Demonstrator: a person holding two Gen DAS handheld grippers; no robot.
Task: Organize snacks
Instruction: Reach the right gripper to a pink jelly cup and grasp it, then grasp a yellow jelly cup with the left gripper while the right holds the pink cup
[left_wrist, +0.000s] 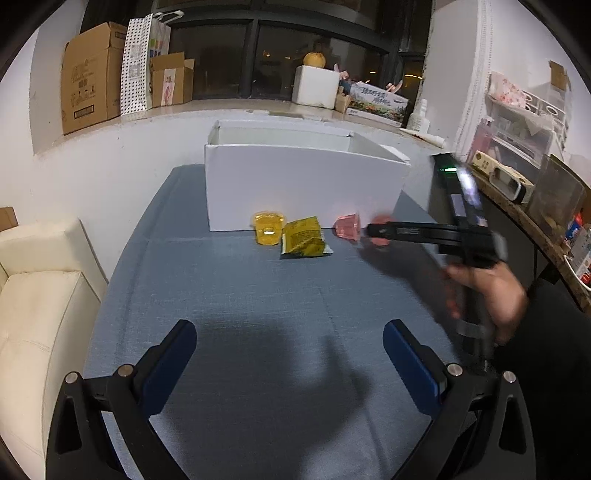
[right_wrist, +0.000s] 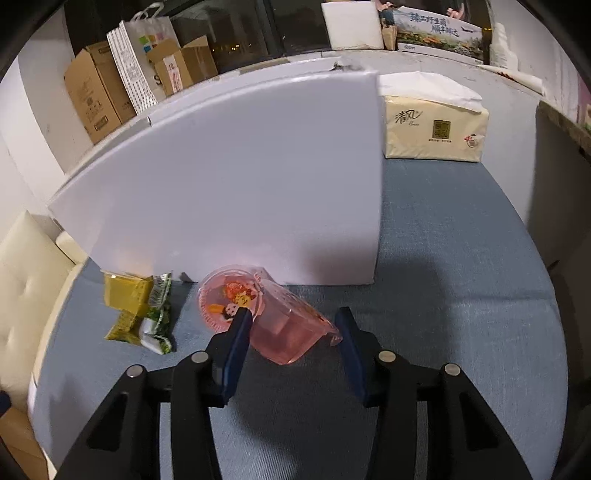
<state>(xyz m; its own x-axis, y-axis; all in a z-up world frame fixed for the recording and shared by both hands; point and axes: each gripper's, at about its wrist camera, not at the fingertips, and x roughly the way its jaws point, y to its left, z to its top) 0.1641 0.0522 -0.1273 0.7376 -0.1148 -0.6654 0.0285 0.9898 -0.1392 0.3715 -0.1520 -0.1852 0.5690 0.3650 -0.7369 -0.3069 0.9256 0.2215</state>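
Pink and see-through, the jelly cup (right_wrist: 275, 321) lay tipped on its side between the fingers of your right gripper (right_wrist: 291, 334), its printed lid (right_wrist: 231, 297) facing about ten o'clock and its base toward five o'clock. Your left finger's blue pad (right_wrist: 236, 349) was against the cup near the lid; your right finger's pad (right_wrist: 349, 341) sat at the cup's flared rim, and I could not tell whether it truly pressed there. The cup rested on the blue tablecloth (right_wrist: 461, 295), just in front of the white box (right_wrist: 236, 177), which stood at twelve o'clock from that gripper.

At nine o'clock of the cup lay the yellow-green snack packet (right_wrist: 138, 314), apart from it. Seen from the left wrist, a yellow jelly cup (left_wrist: 269, 227) sat beside that packet against the box wall.

Your left gripper (left_wrist: 290, 350) hung over bare cloth with its fingers spread wide and nothing between them, the snacks well away at twelve o'clock. Your right hand (left_wrist: 491, 295) showed blurred at three o'clock of that view. A tissue pack (right_wrist: 434, 125) stood at one o'clock, beside the box.
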